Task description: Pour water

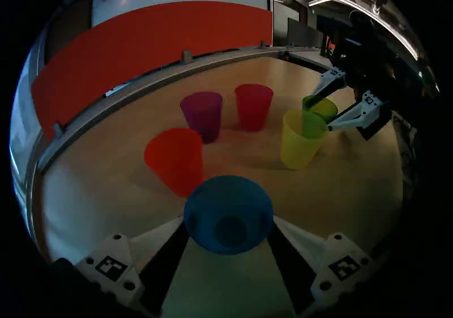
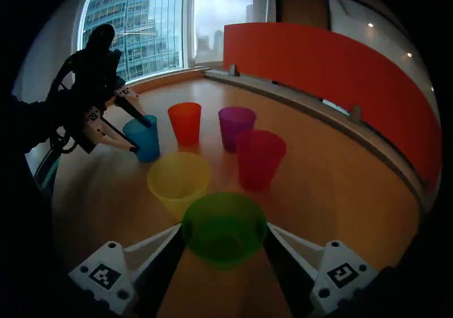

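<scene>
left gripper (image 1: 229,220) is clamping a blue cup (image 1: 228,205); right gripper (image 2: 224,226) is clamping a green cup (image 2: 224,236) just beside a yellow cup (image 2: 178,179).

The left gripper (image 1: 229,223), at the bottom centre, clasps a blue cup (image 1: 228,205) between its two fingers. Above it on the wooden table (image 1: 107,196) stand an orange cup (image 1: 175,159), a purple cup (image 1: 203,115), a red cup (image 1: 253,106) and a yellow cup (image 1: 302,140) (all upright). At the right, in dim light, the right gripper (image 1: 319,112) seems to pinch a green cup (image 1: 325,108) just behind the yellow one.
</scene>
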`<state>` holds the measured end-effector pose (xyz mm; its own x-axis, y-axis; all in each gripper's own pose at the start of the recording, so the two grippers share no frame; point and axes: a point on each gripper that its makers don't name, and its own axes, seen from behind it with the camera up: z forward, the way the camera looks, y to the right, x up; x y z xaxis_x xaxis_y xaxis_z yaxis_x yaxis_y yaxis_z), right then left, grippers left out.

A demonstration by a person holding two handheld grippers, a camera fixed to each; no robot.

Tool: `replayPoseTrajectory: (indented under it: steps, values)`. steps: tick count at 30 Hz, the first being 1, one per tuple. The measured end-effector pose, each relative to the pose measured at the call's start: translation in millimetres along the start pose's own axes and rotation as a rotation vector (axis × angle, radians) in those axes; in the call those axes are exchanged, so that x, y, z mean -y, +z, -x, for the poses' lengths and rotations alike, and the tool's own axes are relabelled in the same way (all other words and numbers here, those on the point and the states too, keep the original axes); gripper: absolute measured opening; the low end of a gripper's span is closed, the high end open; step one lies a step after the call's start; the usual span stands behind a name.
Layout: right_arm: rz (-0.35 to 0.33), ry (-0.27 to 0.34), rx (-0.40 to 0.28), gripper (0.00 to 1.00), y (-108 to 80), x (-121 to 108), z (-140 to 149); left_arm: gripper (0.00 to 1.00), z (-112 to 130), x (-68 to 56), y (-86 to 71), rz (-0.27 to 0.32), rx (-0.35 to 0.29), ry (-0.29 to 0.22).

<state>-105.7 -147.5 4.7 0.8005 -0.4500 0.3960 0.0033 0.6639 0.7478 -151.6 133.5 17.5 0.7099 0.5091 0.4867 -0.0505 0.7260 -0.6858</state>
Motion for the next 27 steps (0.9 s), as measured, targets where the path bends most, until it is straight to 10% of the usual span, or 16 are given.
replayPoseTrajectory:
  steps: [27]
  values:
    - [0.027,0.019,-0.017,0.99,-3.2,-3,10,0.97,15,0.2,-7.2,-0.003,0.023,-0.086]
